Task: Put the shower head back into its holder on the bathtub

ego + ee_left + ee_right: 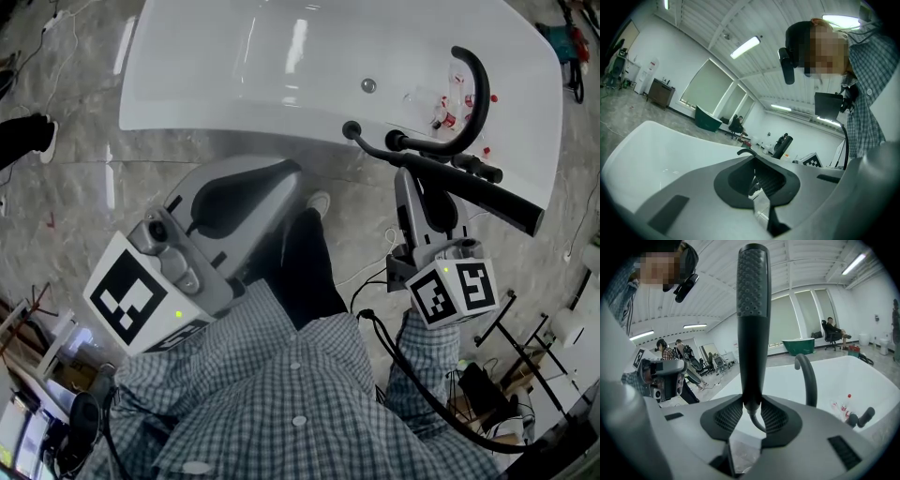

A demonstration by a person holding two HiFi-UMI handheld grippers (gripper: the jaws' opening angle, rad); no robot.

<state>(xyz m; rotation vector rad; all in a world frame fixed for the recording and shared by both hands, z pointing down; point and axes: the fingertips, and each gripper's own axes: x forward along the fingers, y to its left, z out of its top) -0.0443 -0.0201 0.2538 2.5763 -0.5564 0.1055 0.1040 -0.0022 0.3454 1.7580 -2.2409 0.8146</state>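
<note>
Beside bathtub | right gripper pinching slim black shower head | left gripper pressed together

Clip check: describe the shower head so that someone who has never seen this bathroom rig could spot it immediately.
Find the big white bathtub and go to its near rim, beside the curved black tap spout. There the right gripper clamps the black stick-shaped shower head. Unlike the arched spout, it is straight, has a dimpled face and trails a thin hose.
</note>
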